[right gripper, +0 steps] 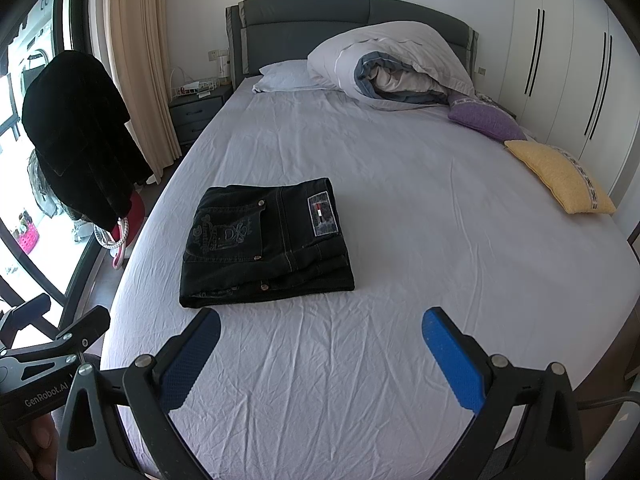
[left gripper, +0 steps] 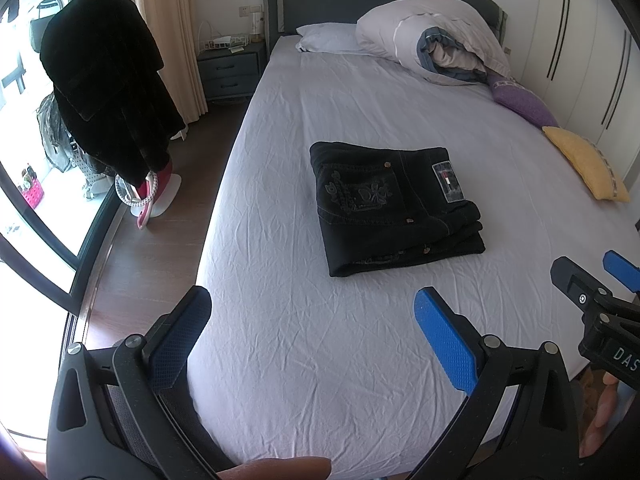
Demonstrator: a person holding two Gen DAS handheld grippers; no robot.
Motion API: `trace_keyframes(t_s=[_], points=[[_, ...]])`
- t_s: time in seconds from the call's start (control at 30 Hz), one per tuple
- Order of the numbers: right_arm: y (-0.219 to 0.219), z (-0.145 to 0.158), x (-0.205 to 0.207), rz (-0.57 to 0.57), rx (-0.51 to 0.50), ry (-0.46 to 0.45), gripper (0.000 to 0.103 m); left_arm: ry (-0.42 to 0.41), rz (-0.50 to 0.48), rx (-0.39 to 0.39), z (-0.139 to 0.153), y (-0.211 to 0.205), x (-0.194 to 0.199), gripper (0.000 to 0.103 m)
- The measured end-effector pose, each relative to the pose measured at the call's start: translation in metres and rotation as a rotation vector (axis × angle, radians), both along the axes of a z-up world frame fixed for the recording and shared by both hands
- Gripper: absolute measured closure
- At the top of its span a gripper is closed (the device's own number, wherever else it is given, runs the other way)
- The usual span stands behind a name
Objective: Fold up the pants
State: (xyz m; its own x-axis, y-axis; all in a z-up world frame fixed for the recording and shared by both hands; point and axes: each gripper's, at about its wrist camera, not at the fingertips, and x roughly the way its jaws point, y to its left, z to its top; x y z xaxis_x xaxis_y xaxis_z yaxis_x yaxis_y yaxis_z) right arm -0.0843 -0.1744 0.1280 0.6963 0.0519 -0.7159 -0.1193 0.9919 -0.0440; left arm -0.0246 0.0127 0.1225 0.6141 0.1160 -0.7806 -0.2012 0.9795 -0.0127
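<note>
Bedroom, bed point(right gripper: 400, 360) as landmark: black coat point(right gripper: 76, 140) hanging left of it by the window; folded black pants point(right gripper: 264, 244) on its wrinkled sheet, mid-bed; yellow cushion point(right gripper: 560, 176) at its right edge. Left hand-held gripper point(left gripper: 312, 328) and right hand-held gripper point(right gripper: 320, 344) released, empty, over its foot.

"GenRobot.AI" on left claw point(right gripper: 52, 312).

my left tool point(left gripper: 312, 344) and right tool point(right gripper: 320, 364): black frames, silver screws, textured blue pads point(right gripper: 452, 364); white "genrobot.ai" lettering on one body; bare fingers point(left gripper: 604, 408) at the frame edges.
</note>
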Motion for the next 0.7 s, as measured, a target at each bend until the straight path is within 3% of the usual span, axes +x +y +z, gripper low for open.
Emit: trace_keyframes(t_s=[0.7], points=[[-0.0018, 0.0005, 0.0002, -0.003, 0.004, 0.000, 0.000, -0.020, -0.008, 0.015, -0.0032, -0.0049, -0.0041, 0.000]])
